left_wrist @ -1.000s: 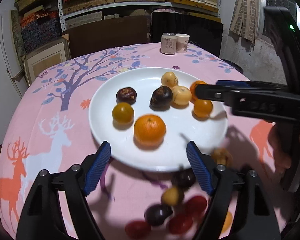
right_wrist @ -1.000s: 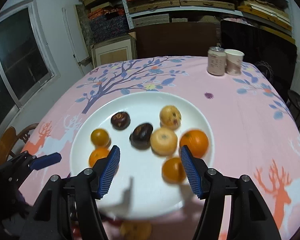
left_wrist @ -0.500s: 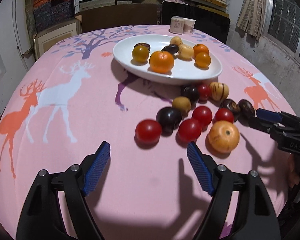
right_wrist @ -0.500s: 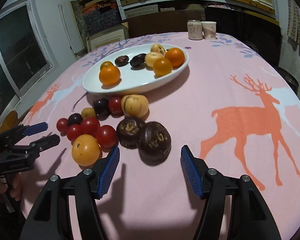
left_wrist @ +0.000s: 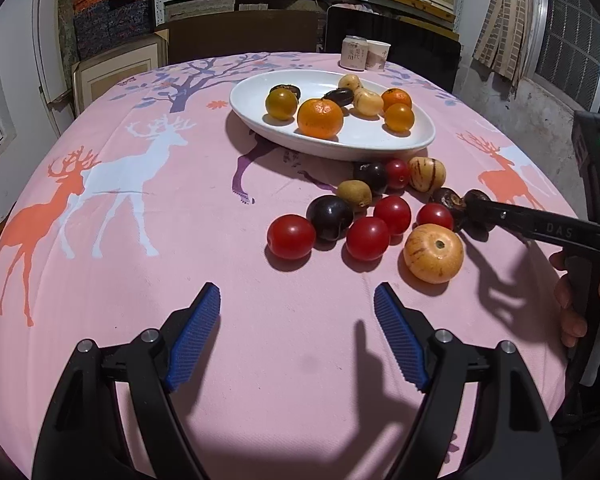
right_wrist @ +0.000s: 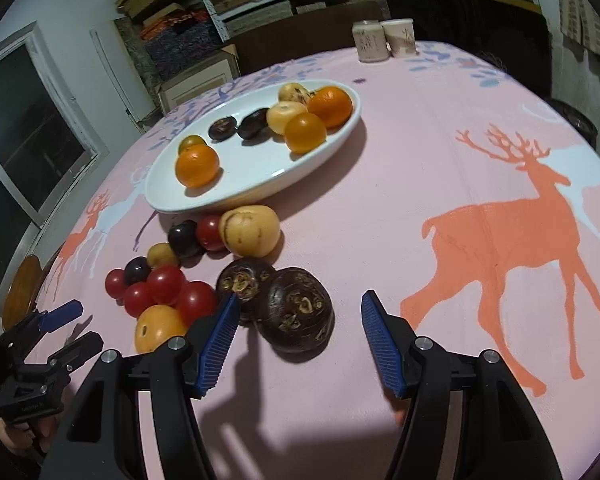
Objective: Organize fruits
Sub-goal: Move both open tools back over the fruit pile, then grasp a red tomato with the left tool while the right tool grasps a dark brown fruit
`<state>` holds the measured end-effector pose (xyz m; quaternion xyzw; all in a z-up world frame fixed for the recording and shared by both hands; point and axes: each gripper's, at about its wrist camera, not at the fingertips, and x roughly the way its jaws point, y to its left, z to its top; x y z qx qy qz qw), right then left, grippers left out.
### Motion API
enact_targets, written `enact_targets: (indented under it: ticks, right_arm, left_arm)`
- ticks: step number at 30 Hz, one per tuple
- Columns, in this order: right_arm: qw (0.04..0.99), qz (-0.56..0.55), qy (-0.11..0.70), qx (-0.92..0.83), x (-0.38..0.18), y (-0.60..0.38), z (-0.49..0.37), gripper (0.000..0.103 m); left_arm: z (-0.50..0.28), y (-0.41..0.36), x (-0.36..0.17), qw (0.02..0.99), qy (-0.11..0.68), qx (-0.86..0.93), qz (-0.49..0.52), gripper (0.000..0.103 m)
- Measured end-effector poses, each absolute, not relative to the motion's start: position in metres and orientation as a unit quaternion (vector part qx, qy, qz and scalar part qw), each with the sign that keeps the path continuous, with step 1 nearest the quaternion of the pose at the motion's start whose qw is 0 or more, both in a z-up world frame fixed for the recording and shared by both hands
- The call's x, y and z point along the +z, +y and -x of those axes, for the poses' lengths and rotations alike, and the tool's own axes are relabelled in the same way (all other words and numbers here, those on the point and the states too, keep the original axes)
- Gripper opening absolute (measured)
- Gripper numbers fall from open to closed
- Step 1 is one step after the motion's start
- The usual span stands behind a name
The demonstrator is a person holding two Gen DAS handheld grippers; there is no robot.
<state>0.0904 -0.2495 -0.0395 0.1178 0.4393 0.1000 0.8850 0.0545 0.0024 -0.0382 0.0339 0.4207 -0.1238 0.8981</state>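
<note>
A white oval plate [left_wrist: 364, 142] [right_wrist: 236, 196] holds oranges, pale yellow fruits and dark fruits. In front of it a loose cluster lies on the pink cloth: red tomatoes [left_wrist: 291, 237], dark plums [left_wrist: 329, 217], a kiwi, a striped yellow fruit [right_wrist: 250, 230] and a pale orange fruit [left_wrist: 433, 253]. Two dark brown fruits [right_wrist: 294, 314] lie nearest my right gripper [right_wrist: 296, 332], which is open and empty, its jaws on either side of the nearer one. My left gripper [left_wrist: 297, 332] is open and empty, short of the cluster.
A can and a paper cup [left_wrist: 365, 54] stand at the table's far edge. Shelves with boxes and a dark chair back are behind the table. The deer-print cloth [left_wrist: 140, 200] covers the round table.
Both grippers pulled back from over the plate toward the near side of the table. The right gripper then moved closer to the two dark brown fruits. Both stayed open.
</note>
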Motion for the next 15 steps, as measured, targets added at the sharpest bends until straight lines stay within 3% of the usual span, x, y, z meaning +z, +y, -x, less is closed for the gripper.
enact_targets:
  ticks: [1, 2, 4, 15]
  right_arm:
    - [0.886, -0.119, 0.437, 0.103, -0.039, -0.249, -0.091, 0.063]
    - [0.884, -0.122, 0.437, 0.114, -0.04, -0.248, -0.091, 0.051]
    - [0.882, -0.128, 0.432, 0.139, -0.039, -0.247, -0.09, 0.04]
    - [0.893, -0.16, 0.395, 0.149, -0.03, -0.258, -0.079, 0.04]
  left_arm:
    - [-0.056, 0.003, -0.038, 0.898, 0.421, -0.122, -0.034, 0.077]
    - [-0.058, 0.003, -0.039, 0.899, 0.421, -0.118, -0.035, 0.077]
    - [-0.064, 0.004, -0.04, 0.898, 0.425, -0.111, -0.037, 0.077]
    - [-0.105, 0.002, -0.05, 0.881, 0.465, -0.074, -0.056, 0.077]
